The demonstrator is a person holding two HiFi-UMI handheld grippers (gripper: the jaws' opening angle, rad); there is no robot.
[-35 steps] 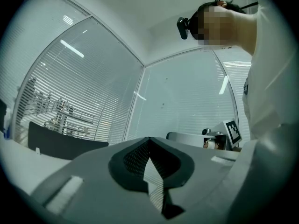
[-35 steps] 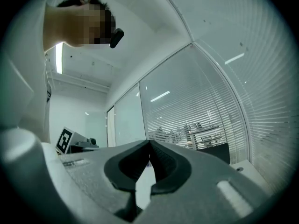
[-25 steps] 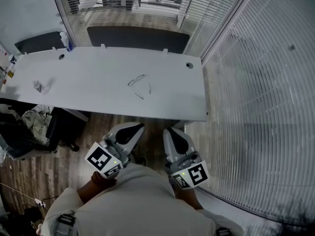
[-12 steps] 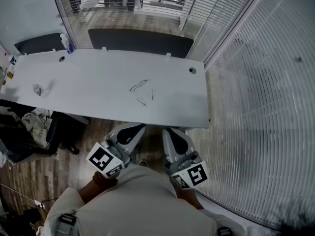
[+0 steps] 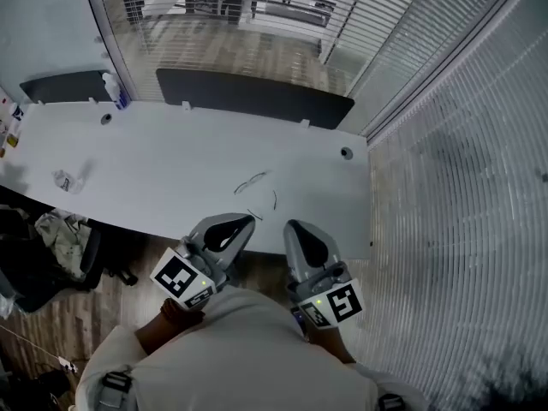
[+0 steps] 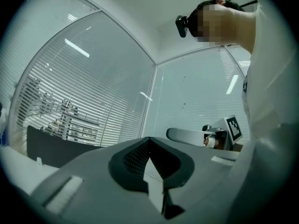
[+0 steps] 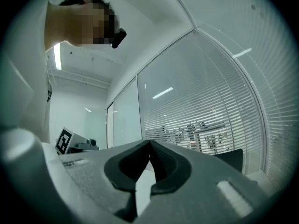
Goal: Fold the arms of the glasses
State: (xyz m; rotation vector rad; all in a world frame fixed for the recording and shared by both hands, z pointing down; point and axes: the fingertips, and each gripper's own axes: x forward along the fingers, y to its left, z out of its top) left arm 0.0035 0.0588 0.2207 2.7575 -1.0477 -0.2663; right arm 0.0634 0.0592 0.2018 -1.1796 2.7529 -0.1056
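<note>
A long white bench [image 5: 128,161] is shown from above. At its near edge the left tool [image 5: 241,224] and right tool [image 5: 295,229] are held side by side, each closed on nothing. The glasses [image 5: 255,188], thin-framed with arms spread, are seen lying on the bench just beyond the tool tips. They are judged light, springy, hinge-fragile and apt to slide; the front is best steadied near a hinge, each arm taken midway. No writing can be read; only square patterns are borne on the marker cubes [image 5: 180,278].

Thin-framed glasses [image 5: 251,182], arms open, on table [image 5: 154,169]
</note>
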